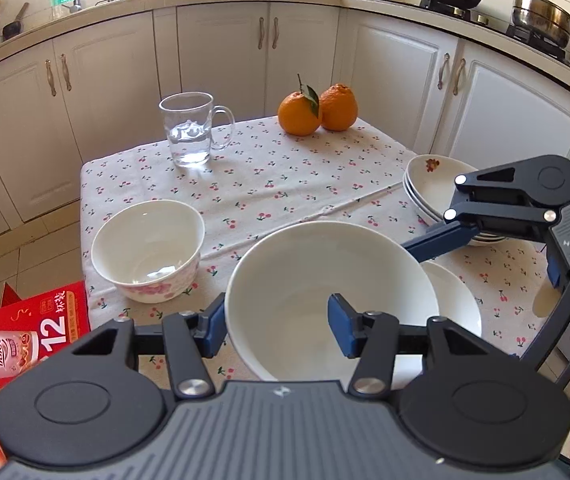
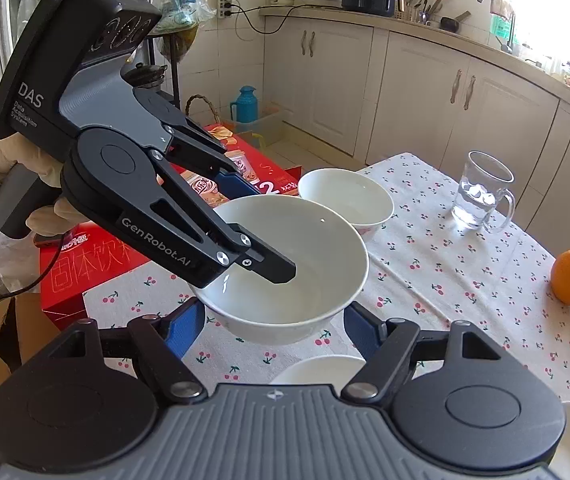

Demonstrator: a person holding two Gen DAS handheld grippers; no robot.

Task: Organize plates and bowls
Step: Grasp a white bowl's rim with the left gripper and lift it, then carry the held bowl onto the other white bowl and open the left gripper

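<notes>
- Kitchen with white cabinets wraps around a small table (image 1: 285,184) covered by a cream cloth printed with red cherries.
- Left gripper (image 1: 277,328) has its blue pads clamped across the wall of a large plain white bowl (image 1: 317,280), one pad outside the rim and one inside. The bowl looks lifted clear of the cloth, likely so it can be carried to a stack.
- Right gripper (image 2: 275,326) has its fingers apart, one either side of the same bowl's base. The pads do not appear to press on it, so it seems to be steadying or guarding rather than holding.
- Beneath and just right of the lifted bowl sits another white dish (image 1: 457,300) on the cloth.
- A smaller white bowl with a pink floral band (image 1: 149,252) rests near the table's left edge, close to a drop to the floor.
- A stack of shallow white bowls with a flower motif (image 1: 429,184) sits near the right edge, partly hidden by the right tool; a probable destination.
- A clear glass mug holding water (image 1: 193,132) and two oranges (image 1: 317,110) stand toward the far edge, well apart from the bowls.
- The middle of the cloth is open, leaving room to travel.
- A red printed carton (image 1: 25,344) lies off the table's left side.
</notes>
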